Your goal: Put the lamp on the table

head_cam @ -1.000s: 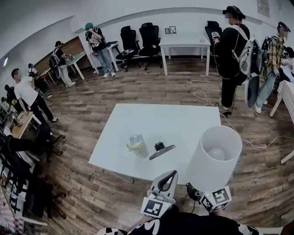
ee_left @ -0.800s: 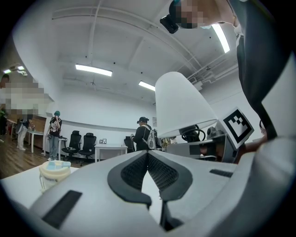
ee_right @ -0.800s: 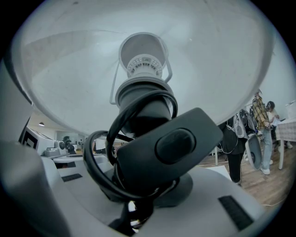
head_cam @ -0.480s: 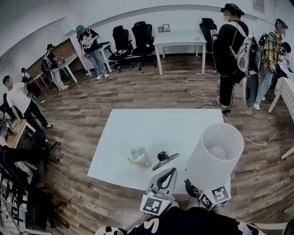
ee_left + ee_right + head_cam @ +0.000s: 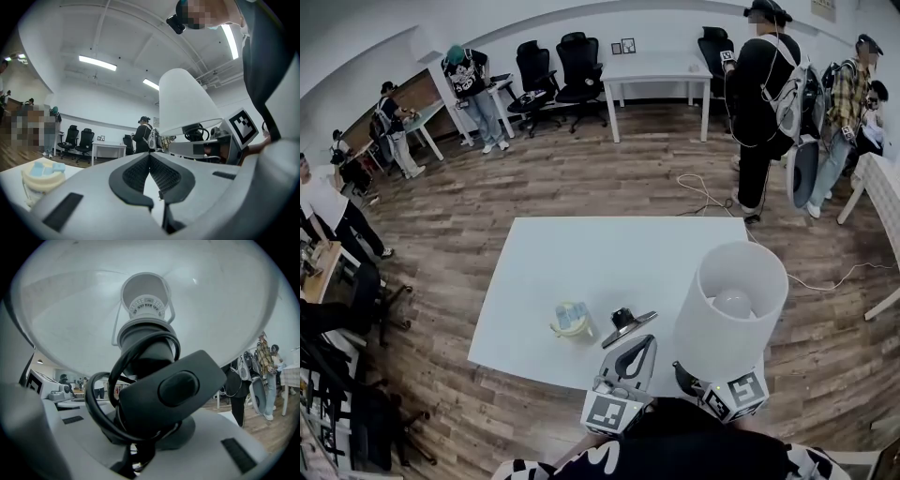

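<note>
- A white square table [image 5: 609, 262] stands on a wood-plank floor [image 5: 581, 178].
- A small pale tub [image 5: 571, 320] with a bluish top sits near the table's front edge, left of middle.
- Just right of the tub, not touching it, lies a small black object [image 5: 628, 324] with a flat grey strip. What it is cannot be told.

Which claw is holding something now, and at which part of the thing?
The right claw grips the white-shaded table lamp by its dark lower part, beneath the shade, where the black cord is wound. The left claw is shut and empty.
</note>
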